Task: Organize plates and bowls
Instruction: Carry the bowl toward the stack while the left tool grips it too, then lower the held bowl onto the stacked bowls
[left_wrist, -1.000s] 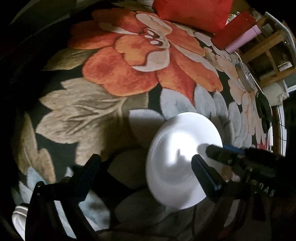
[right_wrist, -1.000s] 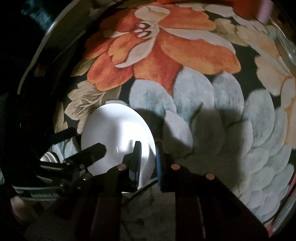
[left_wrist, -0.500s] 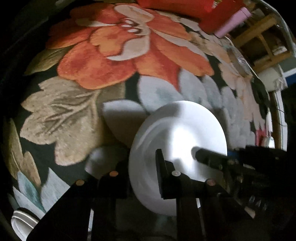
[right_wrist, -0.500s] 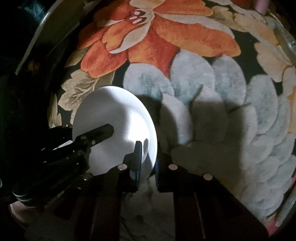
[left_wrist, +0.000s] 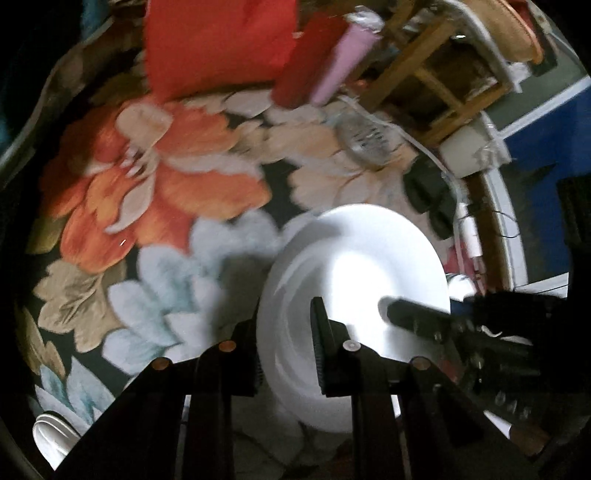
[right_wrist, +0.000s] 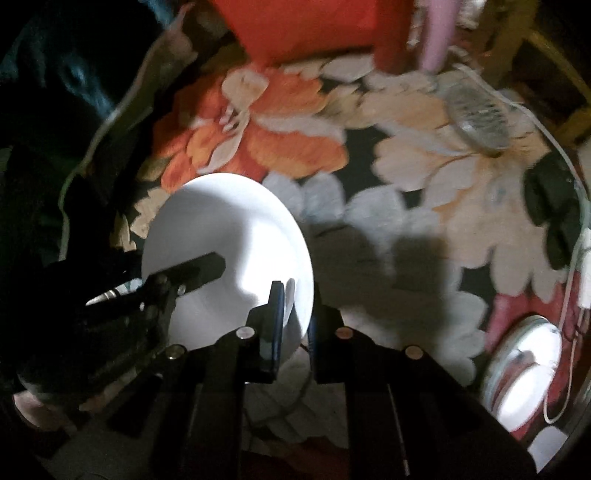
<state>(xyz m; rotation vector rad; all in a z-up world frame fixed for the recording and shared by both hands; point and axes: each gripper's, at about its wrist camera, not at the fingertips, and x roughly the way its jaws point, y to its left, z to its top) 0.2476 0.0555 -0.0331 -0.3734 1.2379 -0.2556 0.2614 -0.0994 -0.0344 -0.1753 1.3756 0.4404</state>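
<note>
A white plate (left_wrist: 354, 280) is held up above the floral rug between both grippers. My left gripper (left_wrist: 286, 350) is shut on the plate's left rim. My right gripper (right_wrist: 295, 325) is shut on the plate's (right_wrist: 225, 236) right rim. Each gripper shows in the other's view: the right one (left_wrist: 424, 321) reaches in from the right, the left one (right_wrist: 192, 273) from the left. A stack of white dishes (left_wrist: 51, 435) lies at the bottom left of the left wrist view. A round white dish or lid (right_wrist: 524, 365) lies at the lower right of the right wrist view.
The floral rug (left_wrist: 166, 192) covers the floor. A red cushion (left_wrist: 218, 48), a pink roll (left_wrist: 343, 66) and a wooden stool (left_wrist: 436, 81) stand at the far side. A clear lid (right_wrist: 476, 118), dark objects (right_wrist: 554, 206) and white cables (right_wrist: 576, 258) lie at the right.
My left gripper closed on the plate's left rim. Both grippers lifted the plate and swung towards the far right; the cushion and stool came into view.
</note>
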